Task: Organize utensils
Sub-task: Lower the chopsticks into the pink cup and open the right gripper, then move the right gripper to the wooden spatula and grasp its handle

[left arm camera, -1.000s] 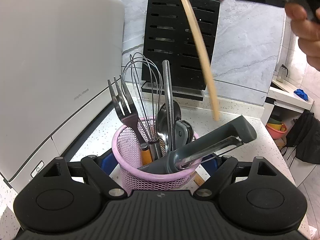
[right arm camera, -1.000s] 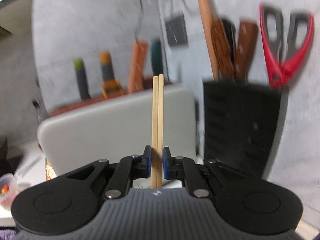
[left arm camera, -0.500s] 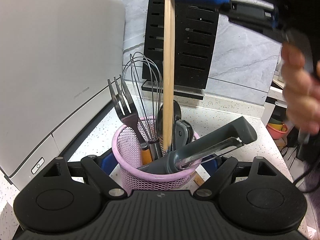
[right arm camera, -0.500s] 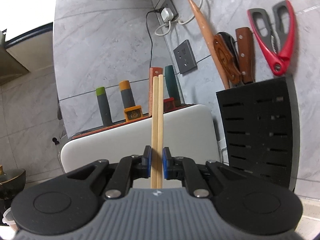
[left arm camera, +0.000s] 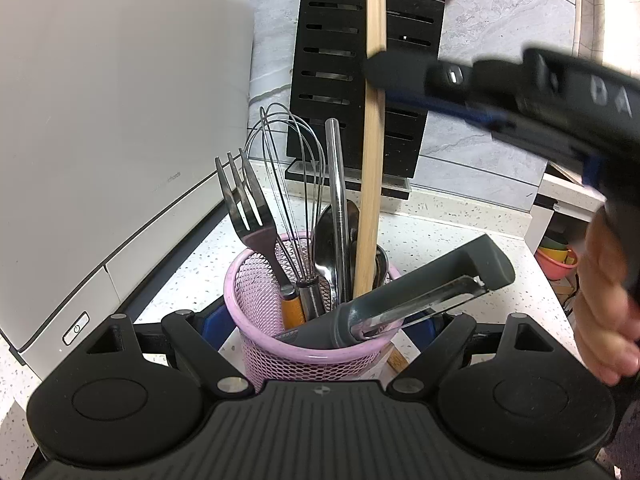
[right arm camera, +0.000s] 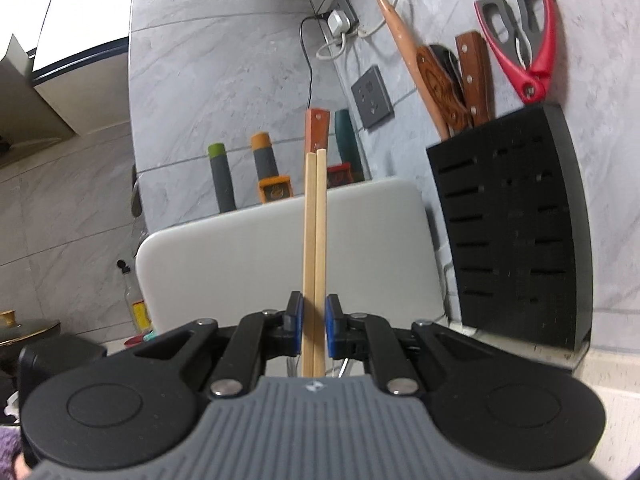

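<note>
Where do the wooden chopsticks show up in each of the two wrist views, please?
Left wrist view: the chopsticks stand upright at centre, lower ends inside the pink basket, clamped higher up by the right gripper.
Right wrist view: the chopsticks rise at centre from between that gripper's blue pads; the basket is not in view.
Shared landmark: the black knife block, behind the chopsticks in the left view, right of them in the right view.

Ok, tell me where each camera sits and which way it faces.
Left wrist: on the left gripper, looking down at the pink cup its fingers flank; the right gripper and a hand show.
Right wrist: on the right gripper, looking level at the wall; its fingers clamp the chopsticks.
Shared: chopsticks, knife block, white appliance.
</note>
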A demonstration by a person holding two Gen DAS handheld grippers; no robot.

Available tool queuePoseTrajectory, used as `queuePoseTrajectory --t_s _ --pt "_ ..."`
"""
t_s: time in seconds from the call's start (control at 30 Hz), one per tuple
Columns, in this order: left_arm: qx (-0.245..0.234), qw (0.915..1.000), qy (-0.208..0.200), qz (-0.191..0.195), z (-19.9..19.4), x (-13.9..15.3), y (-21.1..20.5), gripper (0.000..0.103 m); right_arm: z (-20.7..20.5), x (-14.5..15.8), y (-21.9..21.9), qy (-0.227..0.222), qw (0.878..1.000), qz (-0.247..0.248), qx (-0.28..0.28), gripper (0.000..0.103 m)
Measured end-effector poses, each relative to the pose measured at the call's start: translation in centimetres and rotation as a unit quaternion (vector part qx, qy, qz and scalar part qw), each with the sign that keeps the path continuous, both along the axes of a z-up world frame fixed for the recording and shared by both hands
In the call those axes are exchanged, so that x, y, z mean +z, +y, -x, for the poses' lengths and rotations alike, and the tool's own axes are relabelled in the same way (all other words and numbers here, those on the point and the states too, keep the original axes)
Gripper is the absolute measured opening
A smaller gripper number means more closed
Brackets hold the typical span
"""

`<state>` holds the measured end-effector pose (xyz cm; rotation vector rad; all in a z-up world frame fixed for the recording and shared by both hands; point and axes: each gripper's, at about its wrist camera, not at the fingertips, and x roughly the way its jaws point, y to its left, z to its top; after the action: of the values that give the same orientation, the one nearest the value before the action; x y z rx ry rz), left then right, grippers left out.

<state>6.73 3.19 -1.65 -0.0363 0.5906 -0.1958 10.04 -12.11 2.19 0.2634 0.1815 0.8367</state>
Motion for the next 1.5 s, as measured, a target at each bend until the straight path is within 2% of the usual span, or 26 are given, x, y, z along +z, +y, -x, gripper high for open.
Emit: queuePoseTrajectory --t_s 0.27,0.43,0.53,0.6,0.63,0.77,0.87,1.13,1.23,1.37,1.5 --pt "0.0 1.0 0.0 0.001 0.0 0.0 0.1 0.099 0.1 -1.5 -0.2 0.049 0.998 0.032 0.021 0.009" --pt "0.0 1.0 0.0 0.001 0.0 0.1 0.1 0.099 -0.1 -1.1 -0.4 0.061 0.997 0.038 0.026 0.01" --pt "-0.001 1.0 0.0 0.001 0.0 0.1 0.1 0.099 -0.1 -0.7 -0.4 0.061 0.997 0.042 0.026 0.015" --pt "0.0 1.0 0.0 0.002 0.0 0.0 0.1 0.099 0.0 -0.3 -0.6 0.059 0.997 0.044 0.026 0.028" --pt "-0.001 1.0 0.0 0.003 0.0 0.0 0.2 0.099 0.0 -0.1 -0.7 0.057 0.997 0.045 0.027 0.031" --pt "0.0 1.0 -0.001 0.005 -0.1 0.0 0.3 0.099 0.1 0.9 -1.4 0.051 0.996 0.072 0.028 0.034" --pt "0.0 1.0 -0.003 0.005 -0.1 0.0 0.3 0.099 -0.2 1.7 -1.5 0.054 0.992 0.114 0.022 0.034" --pt "0.001 0.9998 -0.009 0.016 0.1 -0.1 0.9 0.098 -1.6 3.8 -0.3 0.083 0.97 0.228 0.005 0.035" --pt "0.0 0.9999 -0.01 0.01 0.1 0.0 0.9 0.098 -2.8 4.0 0.1 0.12 0.963 0.242 0.003 0.034" --pt "0.005 0.9999 -0.011 -0.009 0.0 -0.1 0.8 0.098 -5.6 3.1 1.5 0.19 0.94 0.282 -0.013 0.034" --pt "0.009 0.9998 -0.013 -0.008 -0.1 -0.1 1.2 0.098 -8.5 1.0 3.0 0.252 0.915 0.316 -0.012 0.034"
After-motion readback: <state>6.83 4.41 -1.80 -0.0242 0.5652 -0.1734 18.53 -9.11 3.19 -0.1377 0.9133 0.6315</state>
